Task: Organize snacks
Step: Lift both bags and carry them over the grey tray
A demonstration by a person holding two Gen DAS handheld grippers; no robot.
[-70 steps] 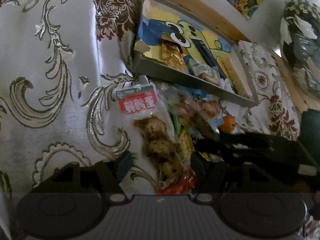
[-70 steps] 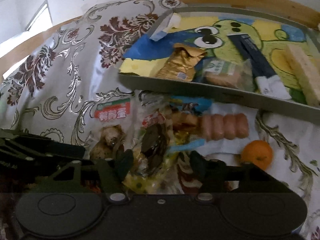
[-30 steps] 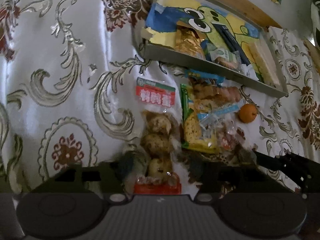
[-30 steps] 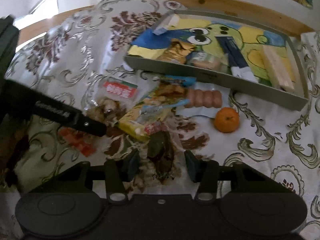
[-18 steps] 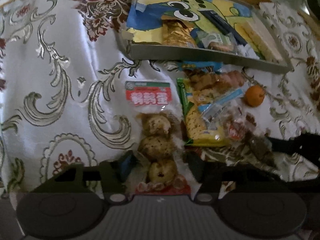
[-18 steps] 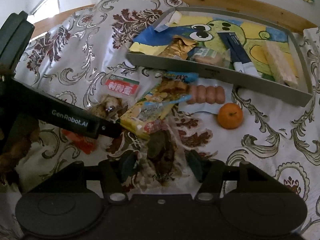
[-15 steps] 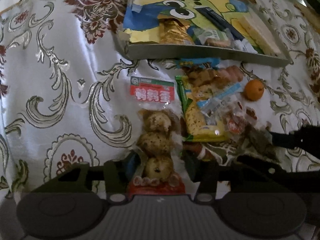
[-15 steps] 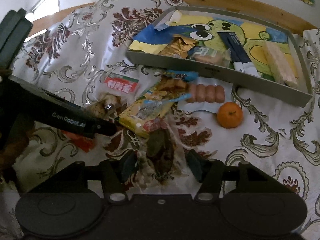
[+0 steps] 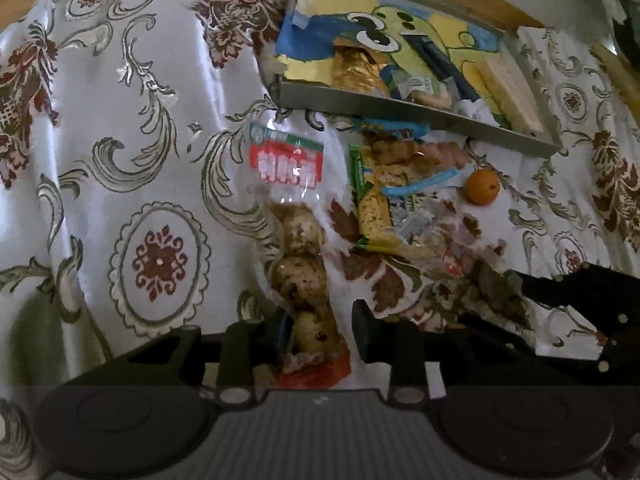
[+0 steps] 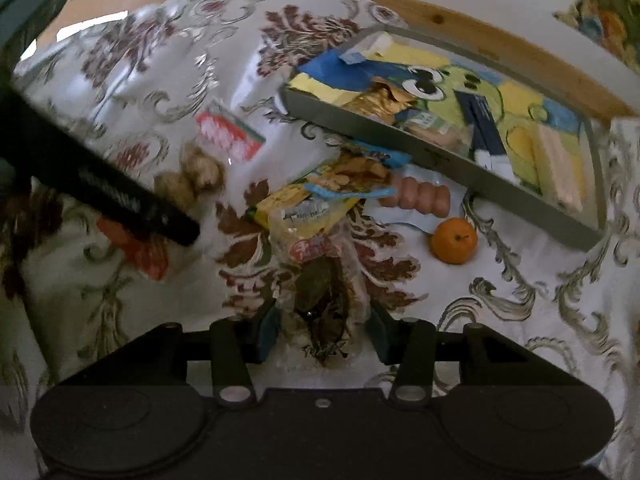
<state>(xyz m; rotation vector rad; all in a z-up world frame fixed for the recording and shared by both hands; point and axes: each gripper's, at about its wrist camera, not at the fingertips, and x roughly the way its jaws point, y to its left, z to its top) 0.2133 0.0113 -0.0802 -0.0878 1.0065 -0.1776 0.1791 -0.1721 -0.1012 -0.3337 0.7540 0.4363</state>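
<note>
Bare cloth (image 9: 120,128) left of snacks (image 9: 296,248)

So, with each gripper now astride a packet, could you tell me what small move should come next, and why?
Probably close the left gripper on the quail egg packet. Its open fingers already flank the packet's near end, apart from it on the right. The right gripper likewise straddles the dark dried-snack bag, not yet pinched. The tray beyond has bare room, so once gripped, either could go there.
</note>
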